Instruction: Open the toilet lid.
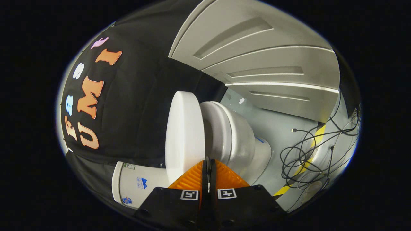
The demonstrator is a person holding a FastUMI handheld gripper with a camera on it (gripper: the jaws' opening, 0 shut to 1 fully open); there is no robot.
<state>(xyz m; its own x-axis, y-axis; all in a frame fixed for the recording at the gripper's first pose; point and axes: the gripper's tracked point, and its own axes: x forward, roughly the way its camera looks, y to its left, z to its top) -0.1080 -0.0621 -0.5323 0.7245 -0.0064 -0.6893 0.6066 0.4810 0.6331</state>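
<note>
The hand-held gripper (207, 165) has its two orange fingers (192, 178) brought together so that only a thin dark slit shows between them. Whether they pinch the rim of the toilet lid (184, 134) or simply rest closed against it I cannot tell, since the fingertips meet right at the lid's near edge and hide the contact.

The camera is rolled well over, so everything looks turned on its side. Just ahead of the fingertips the lid stands as a thick white slab, clearly swung away from the seat (215, 128) and the bowl (240, 141), which lie just past it on the right-finger side. A wedge of gap shows between lid and seat, widening away from the gripper. On the left-finger side of the lid, near the fingers, sits the white tank (138, 186).

Beyond the bowl, grey floor (276, 128) runs to a loose tangle of black cables (305, 157) and a strip of yellow-and-black tape (316, 141).

By my reckoning the lid is lifted and the job is mostly done. What looks left is to carry the lid back until it leans on the tank, then let go and draw away.
</note>
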